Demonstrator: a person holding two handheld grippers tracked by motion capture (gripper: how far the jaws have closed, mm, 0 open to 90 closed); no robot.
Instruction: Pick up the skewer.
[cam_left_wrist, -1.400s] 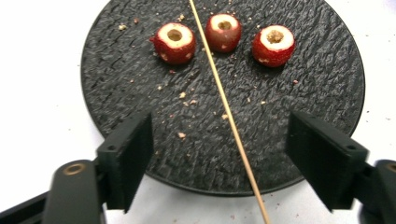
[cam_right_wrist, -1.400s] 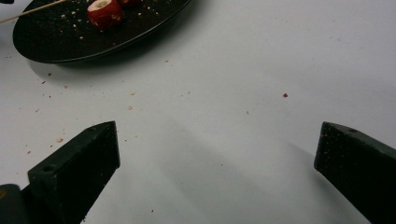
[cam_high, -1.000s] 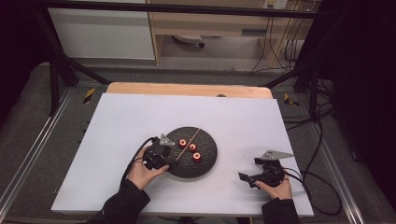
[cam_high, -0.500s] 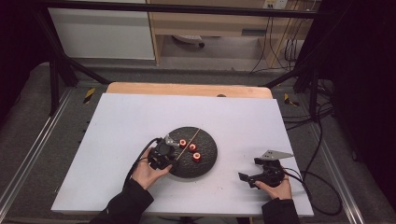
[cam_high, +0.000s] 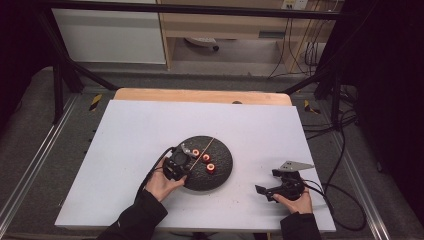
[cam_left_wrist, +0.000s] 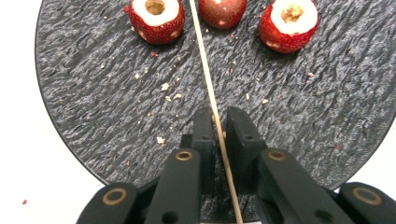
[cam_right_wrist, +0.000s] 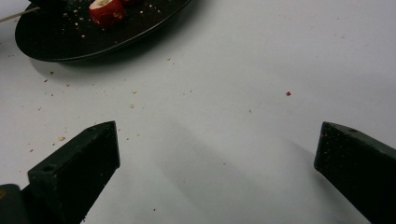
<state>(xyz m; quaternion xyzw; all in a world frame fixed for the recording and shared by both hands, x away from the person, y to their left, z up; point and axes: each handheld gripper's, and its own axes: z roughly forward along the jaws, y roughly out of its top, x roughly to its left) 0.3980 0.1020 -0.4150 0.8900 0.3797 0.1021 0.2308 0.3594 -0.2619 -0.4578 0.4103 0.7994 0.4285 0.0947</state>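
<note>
A round black plate near the table's front holds three red fruits with hollowed pale cores and a thin wooden skewer lying across it. In the left gripper view the skewer runs between the fruits over the plate and down between my jaws. My left gripper has just been closing and now stands shut on the skewer's near end. My right gripper rests open on the white table, right of the plate, with nothing between its fingers.
The white tabletop carries small crumbs around the plate. A wooden strip edges its far side. Cables trail off the right edge. Metal rails and black frame legs flank the table.
My left hand has shifted slightly right onto the plate's left edge, and its jaws have closed around the skewer. The right gripper has stayed put.
</note>
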